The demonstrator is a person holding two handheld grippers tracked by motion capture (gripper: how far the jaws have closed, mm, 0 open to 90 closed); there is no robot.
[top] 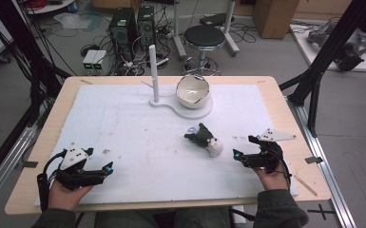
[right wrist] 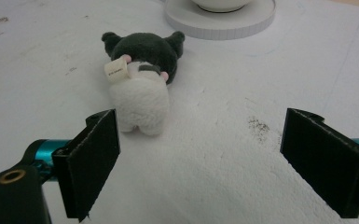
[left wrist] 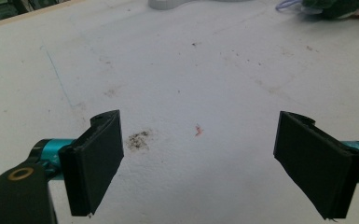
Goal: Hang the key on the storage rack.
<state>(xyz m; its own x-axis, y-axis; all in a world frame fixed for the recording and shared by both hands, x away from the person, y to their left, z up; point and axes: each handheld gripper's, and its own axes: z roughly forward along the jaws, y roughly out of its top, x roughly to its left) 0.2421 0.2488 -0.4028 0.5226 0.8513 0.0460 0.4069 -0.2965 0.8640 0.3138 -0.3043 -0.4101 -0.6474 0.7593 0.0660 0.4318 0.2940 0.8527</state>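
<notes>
White table point(top: 123, 118) held a bowl point(top: 193, 91) on its stand at the far side; plush toy point(top: 203, 138) lay right of centre, long axis pointing toward the person. Right gripper point(top: 241, 156) sat nearer, jaws wide and empty, toy just ahead-left of them. Left gripper point(top: 105, 169) was well apart, jaws also wide, empty.

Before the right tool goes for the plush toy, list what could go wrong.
1. The plush toy lies left of the right tool's open jaws, not between them, so a straight push would likely shove it away.
2. The bowl sits just beyond on a white stand with a tall post; overshooting might bump it.
3. The toy is soft, so a pinch on its white body may slip.
</notes>
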